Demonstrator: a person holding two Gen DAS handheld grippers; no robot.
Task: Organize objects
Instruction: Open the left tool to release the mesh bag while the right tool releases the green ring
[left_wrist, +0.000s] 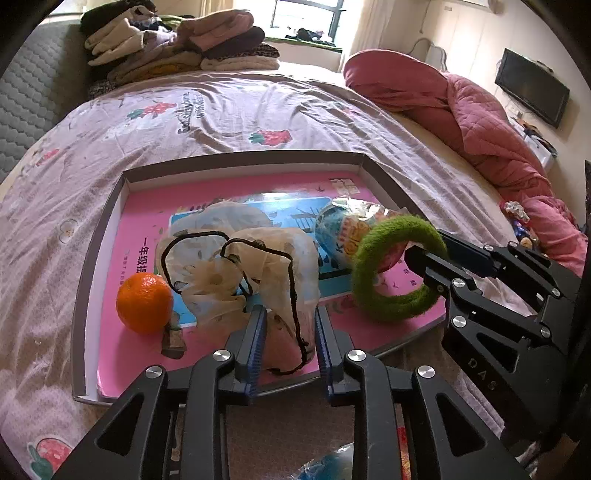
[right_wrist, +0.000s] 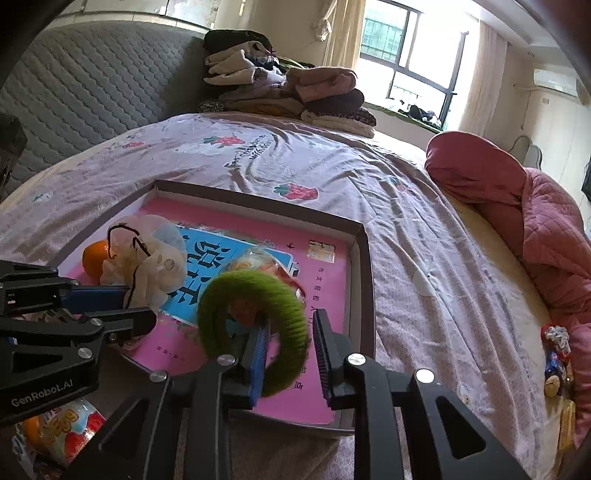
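The shallow box (left_wrist: 236, 160) sat on the bed (left_wrist: 258, 110) with a pink book (left_wrist: 147, 206) lining its floor. Already inside: an orange (left_wrist: 144, 303), a cream drawstring pouch (left_wrist: 258, 266), a snack packet (left_wrist: 340, 229) and a green fuzzy ring (left_wrist: 397, 266). So most of what was in reach looked placed.

The left gripper (left_wrist: 290, 332) straddled the near end of the pouch. Its jaws stood narrowly apart, with the fabric and black cord between them; the pads (left_wrist: 258, 343) did not clearly press the cloth, so this read as a release, not a hold. The pouch rested on the book just beside the orange.

The right gripper (right_wrist: 290, 354) had the ring's near rim between its jaws, also narrowly parted. A gap showed on the right pad side, while the left pad was touching or nearly touching the fuzz. The ring stood tilted on edge against the snack packet, its lower rim on the book, near the box's right wall. It likely tips flat once let go.

Left to do, as a judgement: a second snack packet (right_wrist: 70, 424) and what looked like another orange lay outside the box at the near-left edge in the right wrist view, and small odds and ends (right_wrist: 556, 354) sat by the pink quilt (right_wrist: 517, 206). Whether those belonged to the job could not be told.
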